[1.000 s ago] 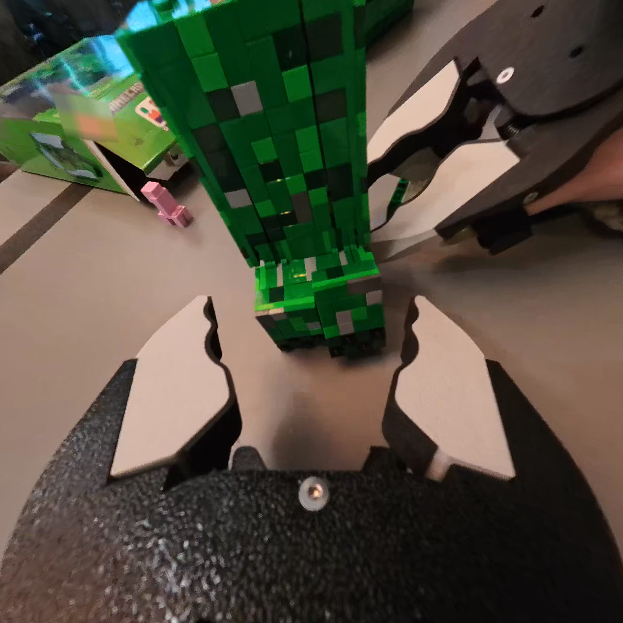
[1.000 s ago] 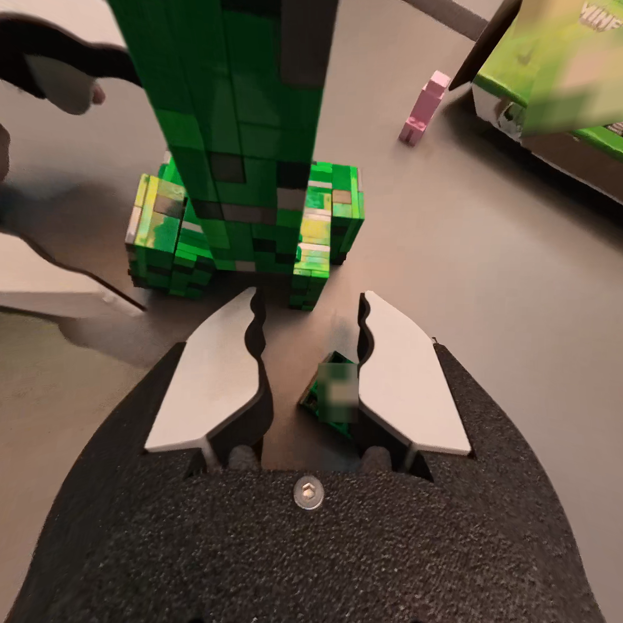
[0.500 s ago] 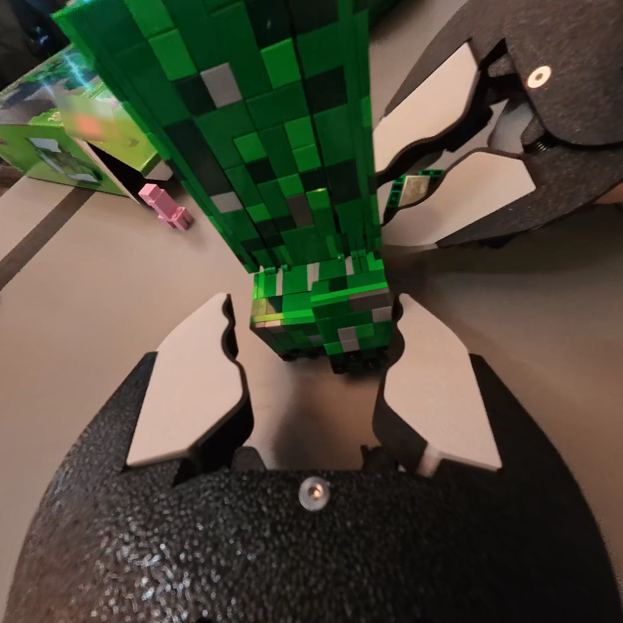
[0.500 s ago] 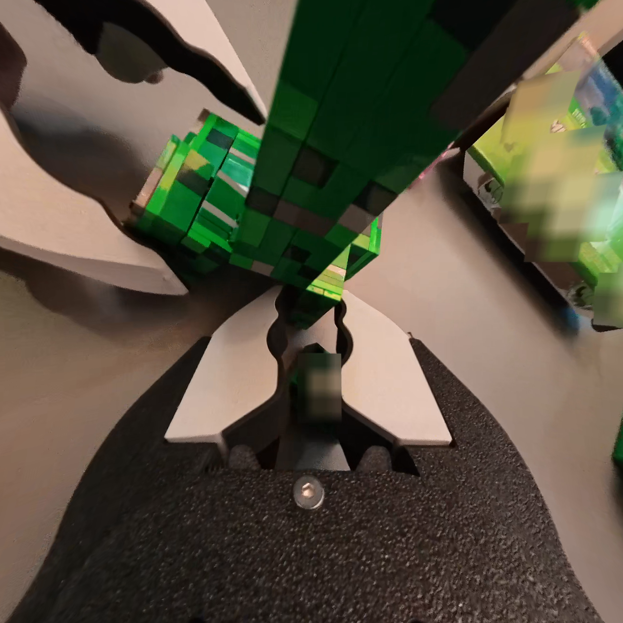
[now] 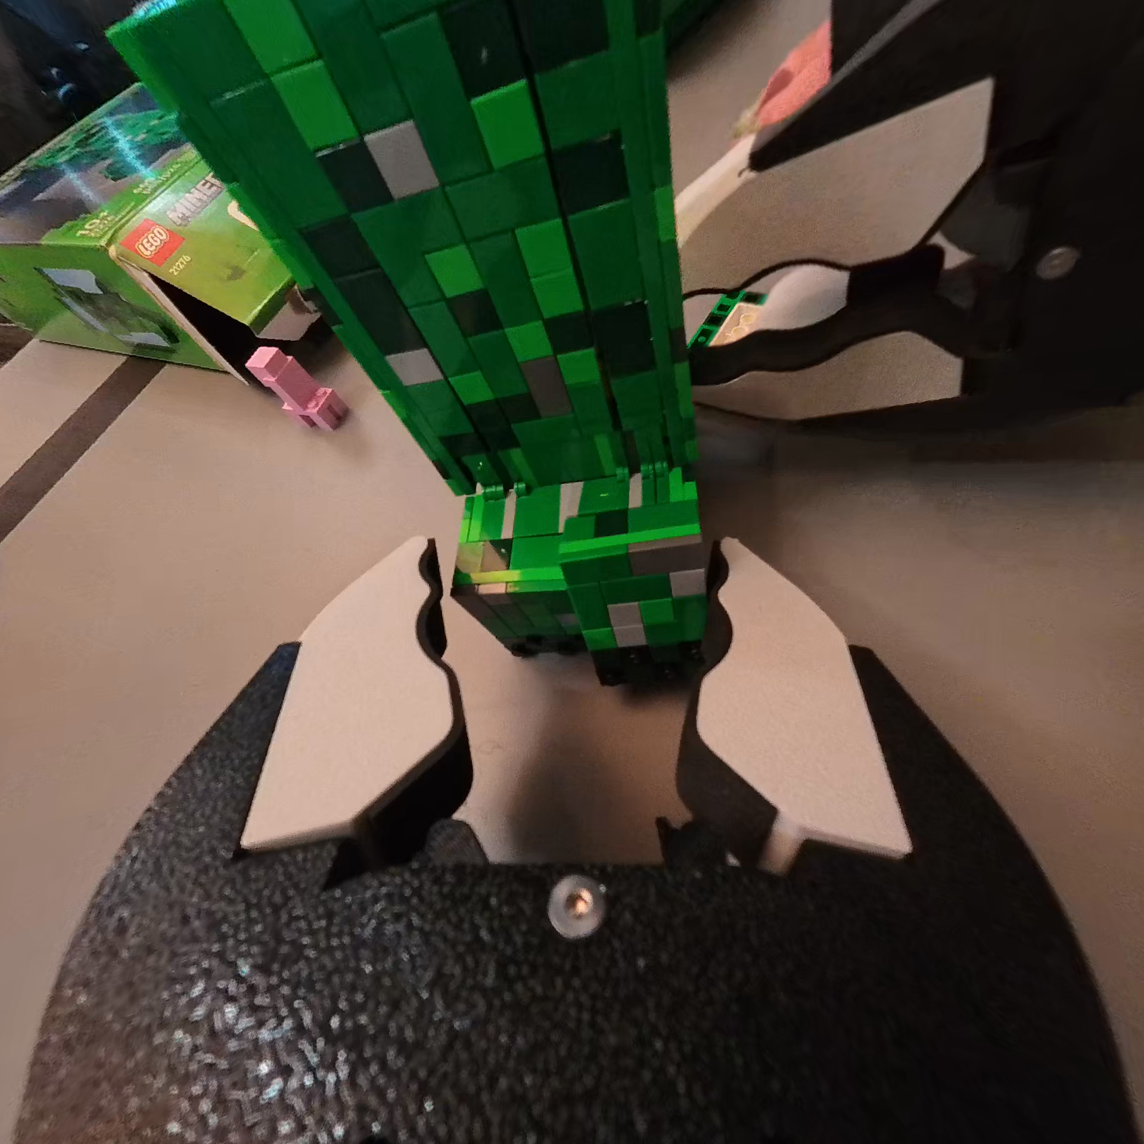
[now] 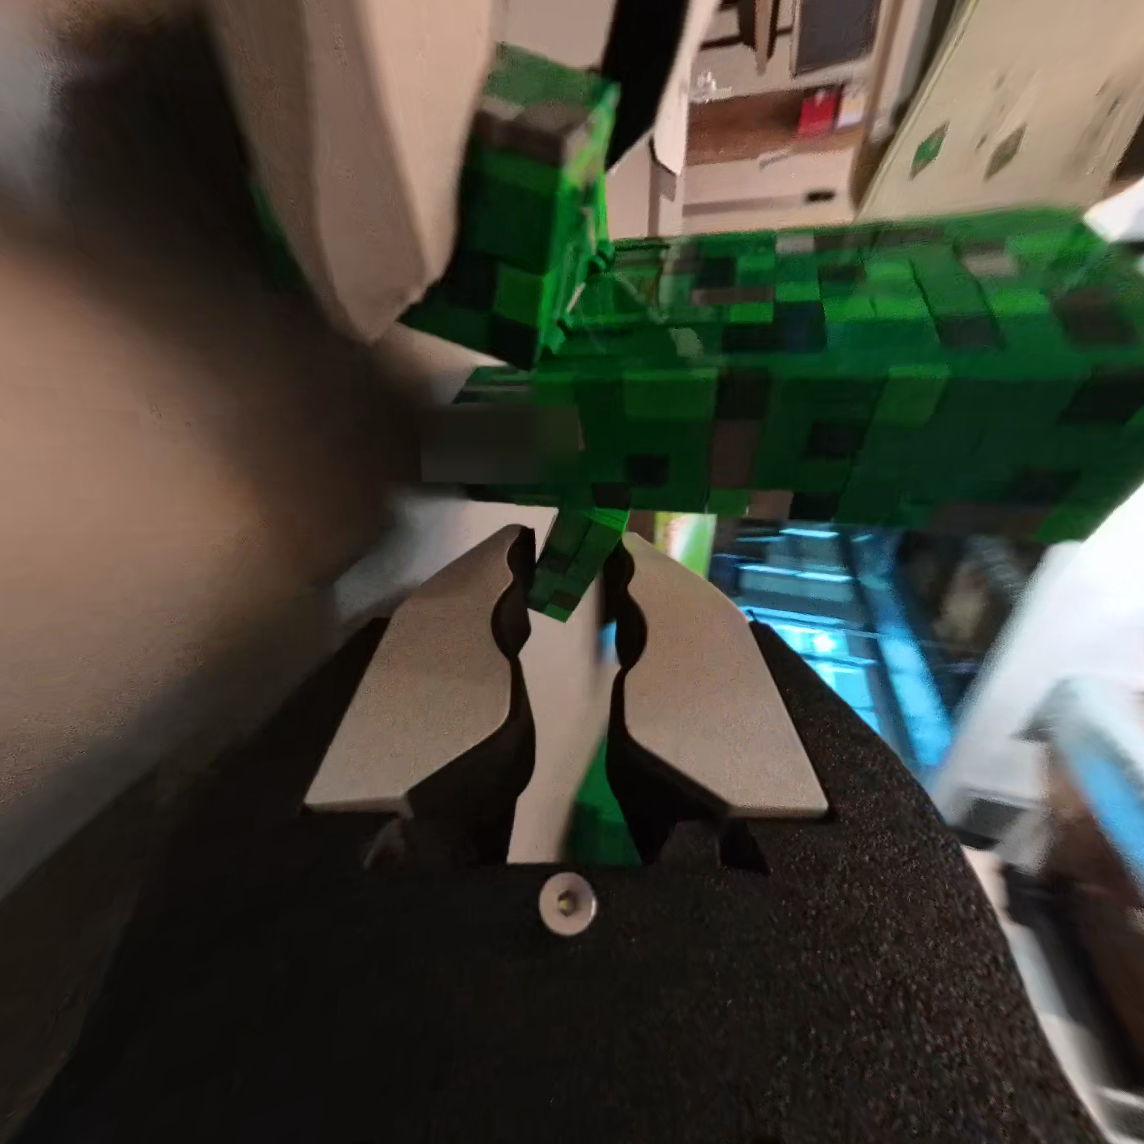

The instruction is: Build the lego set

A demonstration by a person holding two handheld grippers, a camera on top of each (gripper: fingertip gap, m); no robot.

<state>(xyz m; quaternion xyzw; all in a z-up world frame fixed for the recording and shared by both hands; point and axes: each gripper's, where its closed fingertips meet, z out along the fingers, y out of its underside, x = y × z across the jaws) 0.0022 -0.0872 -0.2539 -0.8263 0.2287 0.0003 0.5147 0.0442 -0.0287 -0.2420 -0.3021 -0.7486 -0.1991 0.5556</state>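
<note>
A tall green pixel-pattern brick figure [image 5: 495,260] stands upright on the beige table [image 5: 186,619]. My left gripper [image 5: 576,582] is closed around its feet [image 5: 619,594], with one pad on each side at table level. My right gripper [image 5: 702,334] is at the figure's right side, rolled onto its side and shut on a small green piece [image 5: 730,316]. In the blurred, rolled right wrist view the figure [image 6: 805,384] lies across the frame. The green piece [image 6: 572,569] sits between my right gripper [image 6: 572,545] fingertips, just under the figure's body.
An open green set box [image 5: 124,266] lies at the back left. A small pink brick animal [image 5: 297,396] stands in front of it. A dark stripe [image 5: 62,446] crosses the table at the left. A pink-red object [image 5: 798,80] is at the far right.
My left gripper's fingers have closed in on the figure's feet. My right gripper has shut on the small green piece, rolled over and moved up to the figure's side.
</note>
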